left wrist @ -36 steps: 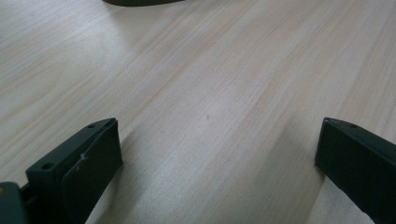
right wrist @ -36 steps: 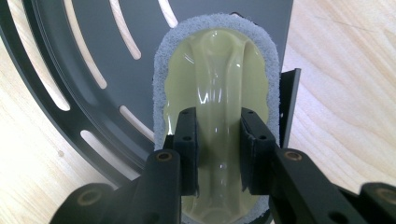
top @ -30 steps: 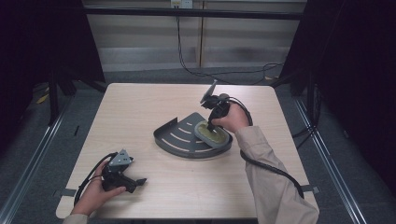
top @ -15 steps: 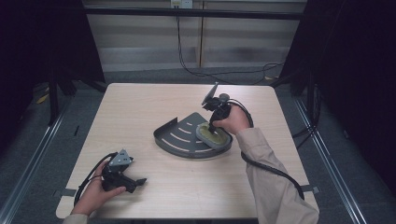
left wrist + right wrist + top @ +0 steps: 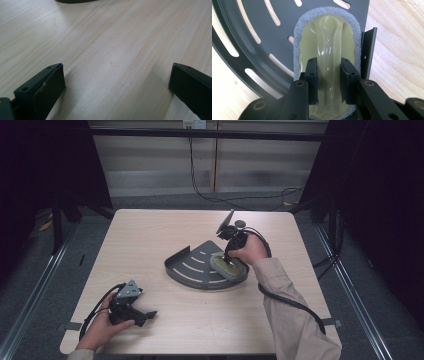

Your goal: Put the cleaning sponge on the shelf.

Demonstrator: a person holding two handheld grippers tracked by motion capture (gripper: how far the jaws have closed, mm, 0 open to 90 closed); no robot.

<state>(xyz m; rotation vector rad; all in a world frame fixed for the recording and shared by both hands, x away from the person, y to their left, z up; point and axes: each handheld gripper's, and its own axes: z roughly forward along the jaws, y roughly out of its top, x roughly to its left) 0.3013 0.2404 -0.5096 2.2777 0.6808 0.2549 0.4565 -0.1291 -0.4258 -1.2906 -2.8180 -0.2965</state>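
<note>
Your right gripper (image 5: 329, 82) has its jaws clamped on the raised handle of the green scrubbing pad (image 5: 328, 45), which lies flat on the dark slotted corner shelf (image 5: 192, 265), close to the shelf's upright wall. So the grasp is done, I judge; what is left is either to rub the pad over the shelf or to lift it away. Your left gripper (image 5: 116, 85) rests near the table (image 5: 150, 230) edge, well apart from the shelf, jaws wide apart and holding nothing.
</note>
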